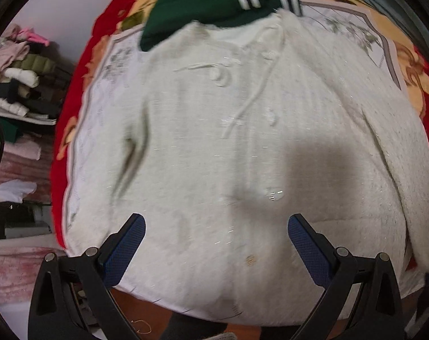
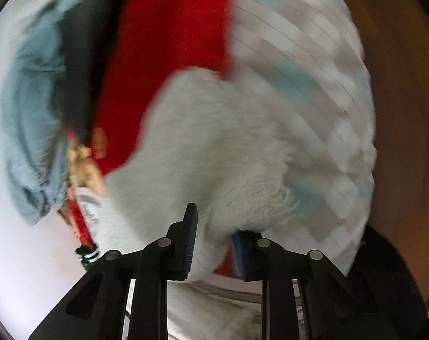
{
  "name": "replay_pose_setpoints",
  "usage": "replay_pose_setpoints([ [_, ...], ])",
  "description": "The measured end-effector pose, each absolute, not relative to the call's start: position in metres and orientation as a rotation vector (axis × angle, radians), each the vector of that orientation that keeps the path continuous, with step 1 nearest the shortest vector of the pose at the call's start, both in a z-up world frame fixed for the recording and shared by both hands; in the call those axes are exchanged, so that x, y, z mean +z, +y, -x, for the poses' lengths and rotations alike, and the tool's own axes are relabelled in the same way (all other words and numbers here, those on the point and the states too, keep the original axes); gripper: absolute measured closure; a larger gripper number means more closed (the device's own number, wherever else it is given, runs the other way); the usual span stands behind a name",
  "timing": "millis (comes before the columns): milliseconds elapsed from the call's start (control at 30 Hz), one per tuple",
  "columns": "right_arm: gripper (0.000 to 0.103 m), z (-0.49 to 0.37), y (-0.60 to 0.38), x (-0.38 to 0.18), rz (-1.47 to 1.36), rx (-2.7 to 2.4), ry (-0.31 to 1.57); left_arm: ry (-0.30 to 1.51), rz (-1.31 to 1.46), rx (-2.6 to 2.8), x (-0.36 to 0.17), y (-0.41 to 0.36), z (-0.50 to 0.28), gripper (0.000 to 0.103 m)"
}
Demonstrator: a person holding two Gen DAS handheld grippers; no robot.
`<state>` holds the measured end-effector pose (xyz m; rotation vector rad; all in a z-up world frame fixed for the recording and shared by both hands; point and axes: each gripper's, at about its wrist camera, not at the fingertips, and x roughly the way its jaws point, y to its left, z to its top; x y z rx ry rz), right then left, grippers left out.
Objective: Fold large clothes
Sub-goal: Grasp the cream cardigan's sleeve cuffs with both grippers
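White fuzzy cardigan (image 1: 242,147): spread front-up on the bed (image 1: 72,90), hem toward me, ready for folding. My left gripper (image 1: 216,250): wide open, empty, above the hem. My right gripper (image 2: 214,243): clamped on the cardigan's fluffy edge, apparently for folding it over.

A bed is filling most of the left wrist view, wearing a red floral blanket (image 1: 72,130) with a pale printed sheet (image 1: 353,28) lying over it. At the far left, shelves (image 1: 21,85) are holding stacked folded clothes against a plain pale wall (image 1: 72,2). Brown wooden floor (image 1: 146,314) is showing at the near edge. In the blurred right wrist view, a checked pale cover (image 2: 313,65) is lying beside more brown floor (image 2: 401,99) on the right.
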<state>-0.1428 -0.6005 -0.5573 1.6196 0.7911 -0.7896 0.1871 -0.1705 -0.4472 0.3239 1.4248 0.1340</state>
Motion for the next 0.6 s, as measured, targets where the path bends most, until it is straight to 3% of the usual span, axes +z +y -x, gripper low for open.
replay_pose_setpoints([
  [167, 0.067, 0.122, -0.601, -0.590, -1.592, -0.749, 0.836, 1.462, -0.295, 0.081, -0.479, -0.185, -0.190, 0.000],
  [233, 0.069, 0.120, -0.596, -0.597, -1.612, -0.774, 0.794, 1.461, -0.288, 0.067, -0.484, -0.183, -0.192, 0.000],
  [267, 0.084, 0.118, -0.591, -0.588, -1.594, -0.811, 0.773, 1.454, -0.283, 0.058, -0.485, -0.183, -0.192, 0.000],
  [300, 0.090, 0.116, -0.588, -0.575, -1.569, -0.842, 0.754, 1.442, -0.279, 0.049, -0.484, -0.181, -0.192, 0.000],
  [600, 0.093, 0.045, -0.552, -0.423, -1.192, -0.805, 0.671, 1.365, -0.240, 0.031, -0.479, -0.142, -0.205, 0.000],
])
